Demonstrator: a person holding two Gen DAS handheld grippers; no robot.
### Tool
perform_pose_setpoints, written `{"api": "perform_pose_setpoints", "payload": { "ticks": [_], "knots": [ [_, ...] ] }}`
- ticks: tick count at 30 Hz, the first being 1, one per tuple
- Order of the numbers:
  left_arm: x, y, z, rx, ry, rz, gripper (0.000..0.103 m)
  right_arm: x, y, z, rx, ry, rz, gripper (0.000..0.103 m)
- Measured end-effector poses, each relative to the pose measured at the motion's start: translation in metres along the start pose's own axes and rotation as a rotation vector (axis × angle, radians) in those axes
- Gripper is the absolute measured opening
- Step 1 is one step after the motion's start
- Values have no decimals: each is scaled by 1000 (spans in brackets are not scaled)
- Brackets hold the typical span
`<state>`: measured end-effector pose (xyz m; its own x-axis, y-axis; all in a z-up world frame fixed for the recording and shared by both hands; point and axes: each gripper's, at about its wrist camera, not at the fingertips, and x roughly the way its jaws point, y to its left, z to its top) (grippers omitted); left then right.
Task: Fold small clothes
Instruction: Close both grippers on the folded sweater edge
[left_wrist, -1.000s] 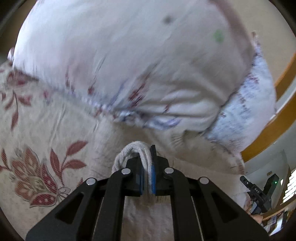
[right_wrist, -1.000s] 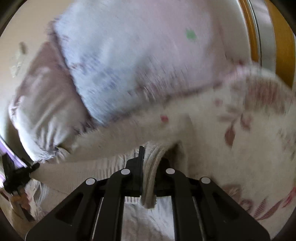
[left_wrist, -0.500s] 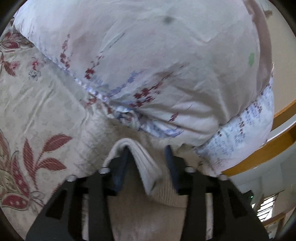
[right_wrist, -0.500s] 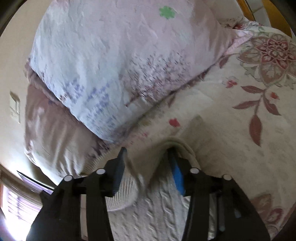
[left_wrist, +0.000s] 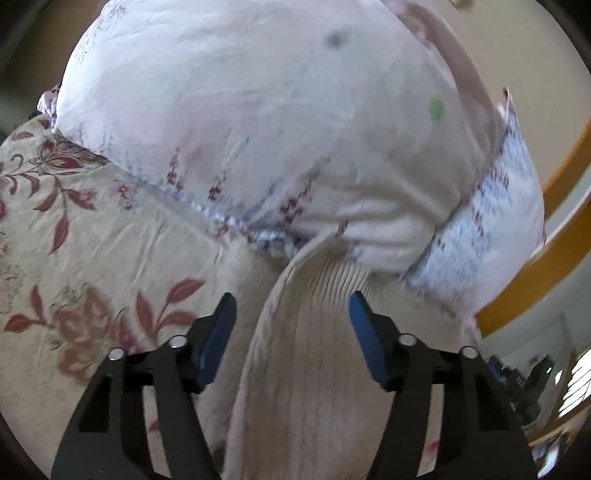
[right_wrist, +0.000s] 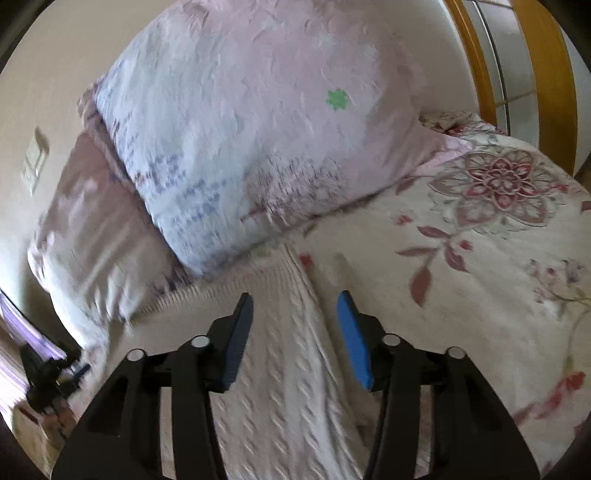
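Observation:
A cream cable-knit sweater (left_wrist: 295, 369) lies on the floral bedspread (left_wrist: 92, 240), its ribbed edge up against the pillows. My left gripper (left_wrist: 290, 306) is open, its blue-padded fingers on either side of the sweater's ribbed edge, not holding it. In the right wrist view the sweater (right_wrist: 280, 387) spreads flat below my right gripper (right_wrist: 293, 302), which is open and empty just above the knit. The other gripper (right_wrist: 48, 365) shows small at the lower left of that view.
A large pale floral pillow (left_wrist: 277, 129) stands right behind the sweater, with a second pinkish pillow (right_wrist: 85, 229) beside it. A wooden bed frame (left_wrist: 546, 273) runs along the right. The bedspread (right_wrist: 480, 258) stretches to the right in the right wrist view.
Both grippers went from shut on the sweater's edge to fully open. The sweater edge dropped onto the bed by the pillows, and both grippers have pulled back a little.

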<state>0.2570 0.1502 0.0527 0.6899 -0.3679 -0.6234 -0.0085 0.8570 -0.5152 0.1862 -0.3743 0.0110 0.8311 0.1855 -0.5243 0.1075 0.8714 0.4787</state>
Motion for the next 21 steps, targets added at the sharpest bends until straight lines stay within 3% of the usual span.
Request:
{"api": "perform_pose_setpoints", "payload": {
  "ticks": [8,11,16,21],
  "knots": [
    [4,8,-25,68,61,67,45,5,2,-30,-133,95,-70,34],
    [10,8,-31,80,89,73,29,13,8,-40,-187,120,-111,20],
    [15,9,-38,97,108,91,11,13,13,-44,-237,115,-138,12],
    [7,14,-37,81,108,71,8,4,19,-43,-242,91,-144,11]
  ]
}}
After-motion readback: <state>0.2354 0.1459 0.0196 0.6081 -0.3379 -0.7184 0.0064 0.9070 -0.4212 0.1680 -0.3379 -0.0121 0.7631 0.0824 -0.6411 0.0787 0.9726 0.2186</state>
